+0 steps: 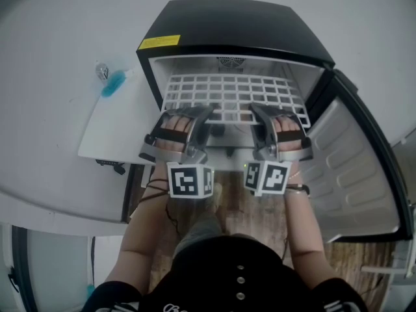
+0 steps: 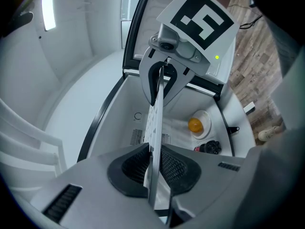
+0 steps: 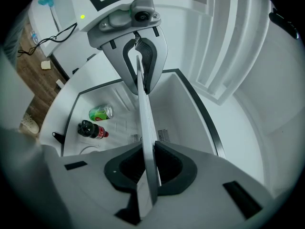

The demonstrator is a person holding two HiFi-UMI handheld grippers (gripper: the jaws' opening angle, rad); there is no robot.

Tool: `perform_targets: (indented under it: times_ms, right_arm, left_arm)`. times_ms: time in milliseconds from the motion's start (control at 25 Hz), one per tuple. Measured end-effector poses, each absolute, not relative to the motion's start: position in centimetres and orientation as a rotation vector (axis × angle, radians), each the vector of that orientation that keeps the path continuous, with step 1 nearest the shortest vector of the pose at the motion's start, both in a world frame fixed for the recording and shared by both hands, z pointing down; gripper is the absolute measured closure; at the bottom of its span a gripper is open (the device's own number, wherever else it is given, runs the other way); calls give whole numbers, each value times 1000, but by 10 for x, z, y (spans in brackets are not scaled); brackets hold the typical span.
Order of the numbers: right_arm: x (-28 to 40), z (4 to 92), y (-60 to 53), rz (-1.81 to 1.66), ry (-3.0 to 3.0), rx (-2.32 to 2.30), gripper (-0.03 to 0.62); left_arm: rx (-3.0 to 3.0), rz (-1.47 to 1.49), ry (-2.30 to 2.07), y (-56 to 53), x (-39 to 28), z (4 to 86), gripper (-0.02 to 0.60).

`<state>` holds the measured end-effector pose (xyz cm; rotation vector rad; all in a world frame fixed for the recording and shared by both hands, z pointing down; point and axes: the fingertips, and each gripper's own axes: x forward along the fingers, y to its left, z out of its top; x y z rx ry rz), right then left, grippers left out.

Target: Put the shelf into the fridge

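The white wire shelf (image 1: 231,96) lies flat in the top of the open black fridge (image 1: 234,25), with its front edge towards me. My left gripper (image 1: 200,114) is shut on that front edge at the left. My right gripper (image 1: 261,114) is shut on it at the right. In the left gripper view the shelf (image 2: 153,123) runs edge-on through the pads of the left gripper (image 2: 153,168) to the right gripper (image 2: 164,78) opposite. In the right gripper view the shelf (image 3: 145,123) is clamped the same way in the right gripper (image 3: 148,171).
The fridge door (image 1: 354,168) hangs open at the right. Below the shelf stand an orange on a plate (image 2: 195,124), a dark bottle (image 3: 91,130) and a green can (image 3: 101,112). A white board (image 1: 117,129) with a blue object (image 1: 112,83) lies left of the fridge.
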<state>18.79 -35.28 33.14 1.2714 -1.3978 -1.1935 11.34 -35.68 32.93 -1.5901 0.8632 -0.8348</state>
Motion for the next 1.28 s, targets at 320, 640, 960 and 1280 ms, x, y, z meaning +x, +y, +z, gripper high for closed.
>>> perform_targets:
  times_ms: [320, 640, 960, 1280]
  right_arm:
    - [187, 332, -350, -1187, -1379, 1287, 554]
    - [186, 330, -344, -1180, -1355, 1305, 554]
    - [185, 327, -341, -1168, -1329, 1332, 553]
    - [188, 328, -354, -1167, -1324, 1335, 553]
  left_arm:
    - [-1591, -823, 865, -354, 112, 330, 541]
    - [-1593, -804, 868, -349, 111, 328, 540]
    - [-1597, -791, 901, -348, 109, 326, 541]
    - [-1593, -826, 897, -362, 111, 334, 541]
